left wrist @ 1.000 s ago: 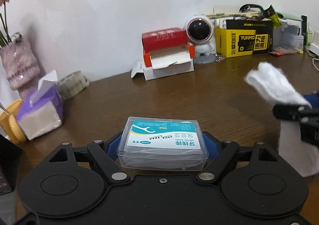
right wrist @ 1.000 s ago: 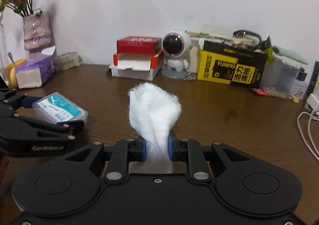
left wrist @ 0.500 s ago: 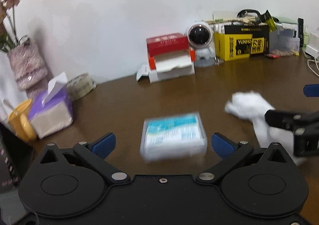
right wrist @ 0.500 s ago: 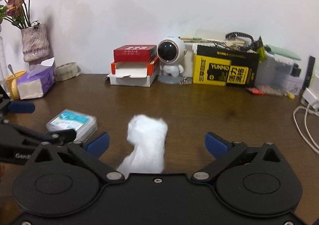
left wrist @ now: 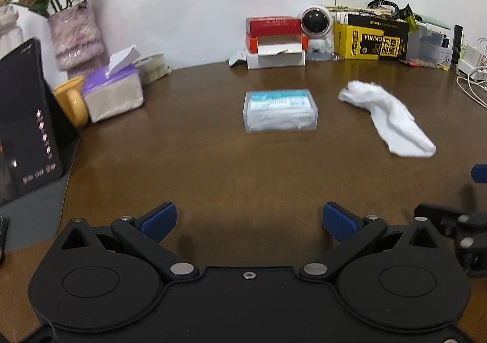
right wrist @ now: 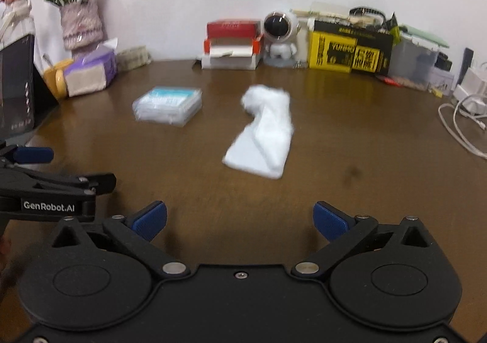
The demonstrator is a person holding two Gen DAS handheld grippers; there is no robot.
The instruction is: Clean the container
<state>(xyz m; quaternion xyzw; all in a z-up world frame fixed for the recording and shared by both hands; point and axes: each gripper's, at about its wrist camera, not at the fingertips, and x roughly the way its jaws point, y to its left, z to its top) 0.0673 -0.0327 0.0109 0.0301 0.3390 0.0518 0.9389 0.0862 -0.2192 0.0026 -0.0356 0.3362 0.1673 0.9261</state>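
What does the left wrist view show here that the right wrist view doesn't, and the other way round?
Only the left wrist view shows the left gripper head-on, open and holding nothing, with the right gripper's fingers only at its right edge. Only the right wrist view shows the open, unloaded right gripper head-on, the "GenRobot.AI" label on the left gripper's side, and the white charger. Both show the clear floss box and the white cloth lying apart on the brown table.

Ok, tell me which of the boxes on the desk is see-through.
The clear plastic floss box lying mid-desk beside the white cloth. The red and white box and yellow box by the wall are opaque cardboard.
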